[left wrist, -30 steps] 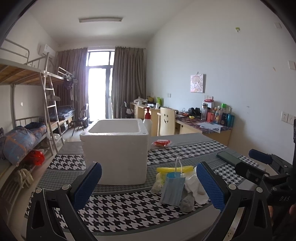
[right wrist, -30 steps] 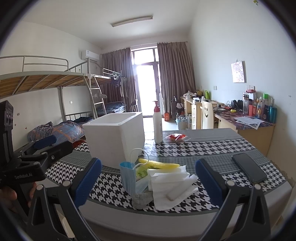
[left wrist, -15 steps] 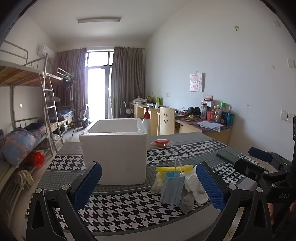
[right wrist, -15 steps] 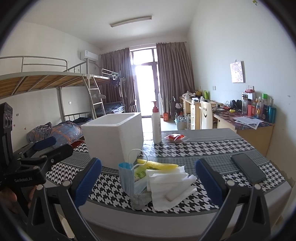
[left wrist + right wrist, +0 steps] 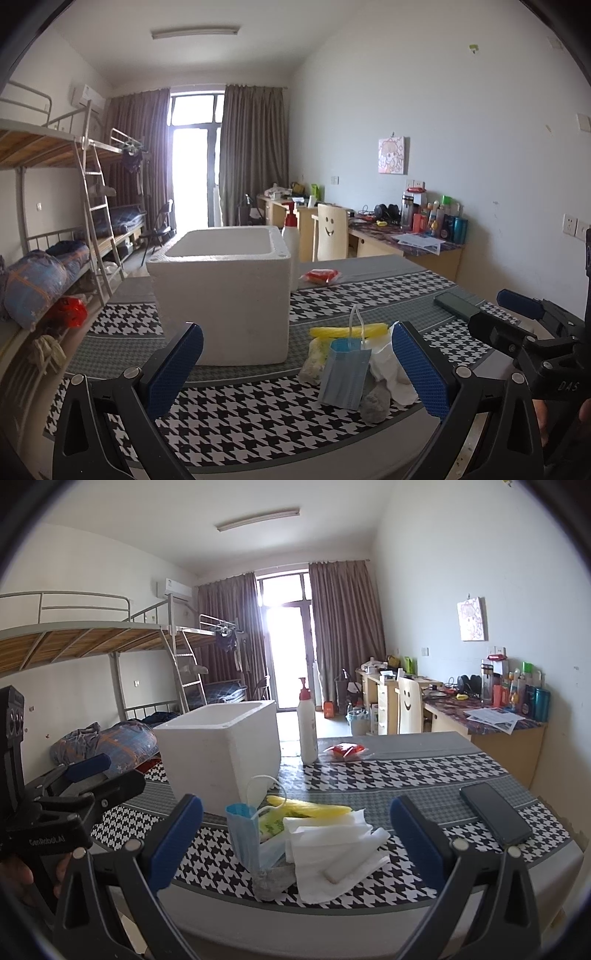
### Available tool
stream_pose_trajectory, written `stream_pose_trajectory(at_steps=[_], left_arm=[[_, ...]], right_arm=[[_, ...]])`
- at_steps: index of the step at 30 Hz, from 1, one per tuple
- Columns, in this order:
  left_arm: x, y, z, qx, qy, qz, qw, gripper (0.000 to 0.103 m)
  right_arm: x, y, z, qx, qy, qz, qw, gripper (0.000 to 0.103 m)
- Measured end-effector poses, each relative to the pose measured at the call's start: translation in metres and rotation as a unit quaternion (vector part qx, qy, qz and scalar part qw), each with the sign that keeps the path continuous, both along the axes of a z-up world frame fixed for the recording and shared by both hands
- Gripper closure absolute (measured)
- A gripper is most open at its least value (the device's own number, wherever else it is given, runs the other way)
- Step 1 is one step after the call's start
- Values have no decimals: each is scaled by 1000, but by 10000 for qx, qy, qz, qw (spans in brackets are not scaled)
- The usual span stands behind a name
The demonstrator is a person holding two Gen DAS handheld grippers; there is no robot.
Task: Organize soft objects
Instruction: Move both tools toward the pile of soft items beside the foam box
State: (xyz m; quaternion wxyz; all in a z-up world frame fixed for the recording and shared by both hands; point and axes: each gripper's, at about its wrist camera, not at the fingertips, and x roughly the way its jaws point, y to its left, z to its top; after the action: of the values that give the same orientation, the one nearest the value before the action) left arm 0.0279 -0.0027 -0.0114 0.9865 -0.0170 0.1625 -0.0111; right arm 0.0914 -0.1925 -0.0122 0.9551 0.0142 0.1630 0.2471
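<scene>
Soft pile (image 5: 314,834) | houndstooth table (image 5: 406,771) | foam box (image 5: 221,753) beside

A table (image 5: 424,771) under a houndstooth cloth carries a white foam box (image 5: 221,753) beyond the left claw (image 5: 295,365), a soft pile (image 5: 306,834) between the right claw's (image 5: 295,843) fingers, 1 phone (image 5: 495,818) right of it, 1 pump bottle (image 5: 307,727) and 1 red packet (image 5: 345,751) farther back.

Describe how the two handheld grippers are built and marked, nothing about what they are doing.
Both are matte black frames with silver screws at the joints. The left gripper and right gripper each carry two wide fingers faced with blue textured pads. Seen from the other camera, the left one's body reads "GenRobot.AI" in white, the right one's "DAS". No cables or sleeves show.
</scene>
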Motion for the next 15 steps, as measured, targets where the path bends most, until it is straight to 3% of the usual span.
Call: stream_pose_trajectory(at_steps=[15], left_arm=[[30, -9, -21, 5, 524, -387, 9979, 1]], right_arm=[[27, -5, -17, -93, 383, -172, 9991, 1]])
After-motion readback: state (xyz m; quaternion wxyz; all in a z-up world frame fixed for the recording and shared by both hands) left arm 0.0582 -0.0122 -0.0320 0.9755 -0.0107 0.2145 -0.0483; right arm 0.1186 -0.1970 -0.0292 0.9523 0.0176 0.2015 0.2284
